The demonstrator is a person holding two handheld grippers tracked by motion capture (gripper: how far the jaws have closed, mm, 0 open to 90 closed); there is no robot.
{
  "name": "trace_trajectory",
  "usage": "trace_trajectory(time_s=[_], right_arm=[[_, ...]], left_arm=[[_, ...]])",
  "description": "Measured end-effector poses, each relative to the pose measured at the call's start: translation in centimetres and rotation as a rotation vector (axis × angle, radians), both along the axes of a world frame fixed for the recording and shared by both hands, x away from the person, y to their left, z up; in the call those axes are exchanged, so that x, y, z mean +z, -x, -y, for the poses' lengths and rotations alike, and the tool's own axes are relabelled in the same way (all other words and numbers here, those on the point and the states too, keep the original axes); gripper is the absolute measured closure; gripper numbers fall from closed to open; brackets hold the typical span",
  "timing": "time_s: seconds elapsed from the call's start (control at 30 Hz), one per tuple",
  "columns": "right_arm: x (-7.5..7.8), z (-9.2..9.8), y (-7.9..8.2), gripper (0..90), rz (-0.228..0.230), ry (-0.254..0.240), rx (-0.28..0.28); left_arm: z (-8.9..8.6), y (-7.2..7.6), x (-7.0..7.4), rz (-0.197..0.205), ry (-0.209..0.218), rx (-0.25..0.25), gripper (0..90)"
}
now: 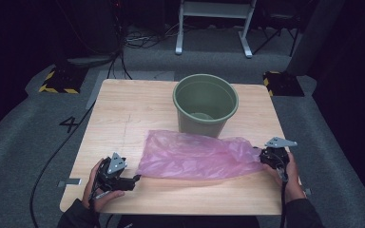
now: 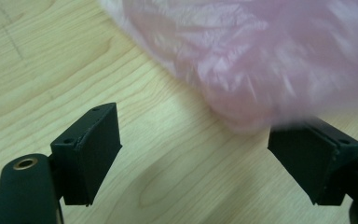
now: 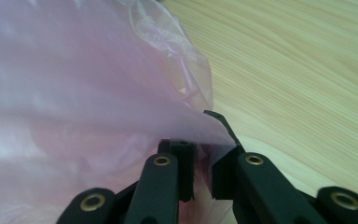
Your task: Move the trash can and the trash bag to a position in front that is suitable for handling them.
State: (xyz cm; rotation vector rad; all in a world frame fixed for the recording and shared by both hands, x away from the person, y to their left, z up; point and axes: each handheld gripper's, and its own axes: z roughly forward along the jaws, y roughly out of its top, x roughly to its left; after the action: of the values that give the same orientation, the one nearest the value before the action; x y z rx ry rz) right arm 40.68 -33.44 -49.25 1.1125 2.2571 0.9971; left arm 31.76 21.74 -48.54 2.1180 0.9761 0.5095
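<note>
Two tools work at a pale wooden desk [image 1: 123, 118] that stands on grey carpet in a dark room; cables trail over the floor beyond it, white frame legs [image 1: 214, 28] stand at the back, and black-and-yellow striped blocks [image 1: 57, 80] sit off the desk's two far corners. The right tool [image 1: 262, 156], near the desk's right edge, has its jaws drawn nearly together and clamped on the end of a pink plastic bag [image 1: 195, 154]; in the right gripper view a thin fold of film [image 3: 200, 135] is pinched between the two pads. The left tool [image 1: 132, 178] has its jaws wide apart, with bare wood between them in the left gripper view; the bag's other end [image 2: 242, 93] lies just ahead of it and brushes the top of one pad, without being gripped. The bag is translucent, crinkled and loosely flat, and it stretches across the desk from one tool to the other. Beyond the bag, touching or almost touching its far side, a green bucket [image 1: 205, 107] stands upright and open. To the left of the bucket and the bag the desk is bare wood up to its far and left edges, and a narrow strip runs between the tools and the near edge.
</note>
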Motion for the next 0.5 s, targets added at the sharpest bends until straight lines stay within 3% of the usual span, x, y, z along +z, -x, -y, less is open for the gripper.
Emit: trace_trajectory(time_s=[0.03,0.2,0.23,0.3,0.4,0.5], right_arm=[[0.0,1.0,-0.1,78.4,-0.001,-0.020,-0.025],[0.1,2.7,-0.2,71.4,0.009,-0.051,-0.056],[0.3,3.2,-0.2,58.4,0.013,-0.079,-0.064],[0.4,3.6,-0.1,46.0,0.018,-0.089,-0.077],[0.9,3.9,0.0,28.8,-0.001,-0.151,-0.116],[1.5,3.6,0.5,23.4,0.013,-0.109,-0.122]], left_arm=[[0.2,-0.1,0.2,0.003,0.006,-0.008,17.1],[0.7,-0.7,0.8,0.038,0.014,0.000,18.2],[0.6,-1.1,1.0,0.038,0.044,0.004,18.1],[0.6,-1.3,1.2,0.038,0.059,0.005,18.0],[1.0,-1.4,1.4,0.040,0.067,-0.001,17.7],[3.0,-1.8,1.8,0.051,0.064,-0.069,17.7]])
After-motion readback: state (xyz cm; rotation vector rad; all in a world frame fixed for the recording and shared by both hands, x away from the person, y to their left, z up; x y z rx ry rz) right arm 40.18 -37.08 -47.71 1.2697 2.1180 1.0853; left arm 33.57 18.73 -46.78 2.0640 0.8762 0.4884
